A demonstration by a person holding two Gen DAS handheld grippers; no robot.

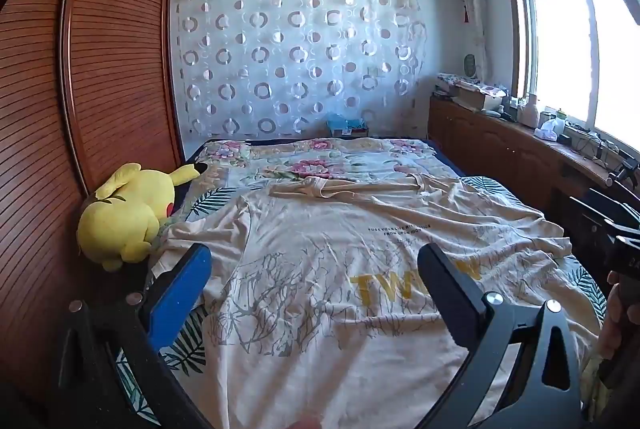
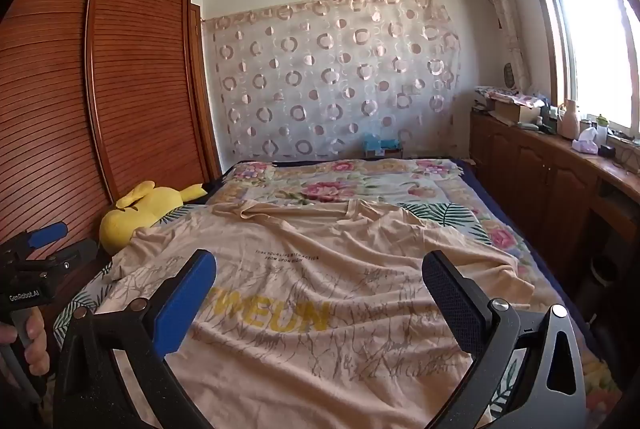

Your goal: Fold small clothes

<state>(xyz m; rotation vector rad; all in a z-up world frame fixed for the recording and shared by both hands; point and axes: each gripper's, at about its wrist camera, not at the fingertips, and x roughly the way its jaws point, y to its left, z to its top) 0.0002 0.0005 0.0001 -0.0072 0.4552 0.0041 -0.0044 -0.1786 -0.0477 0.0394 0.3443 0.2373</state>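
A beige T-shirt [image 1: 320, 253] with yellow letters and a grey branch print lies spread out, front up, on the bed; its collar is at the far end. It also shows in the right wrist view [image 2: 320, 269]. My left gripper [image 1: 316, 269] is open and empty, held above the shirt's lower part. My right gripper [image 2: 320, 277] is open and empty above the shirt's lower part too. The left gripper's body [image 2: 32, 269] shows at the left edge of the right wrist view, held by a hand.
The bed [image 1: 360, 157] has a floral cover. A yellow plush toy [image 1: 128, 213] lies at the bed's left edge against a wooden wardrobe [image 1: 100, 69]. A wooden cabinet [image 1: 500, 141] with clutter runs along the right, under a window.
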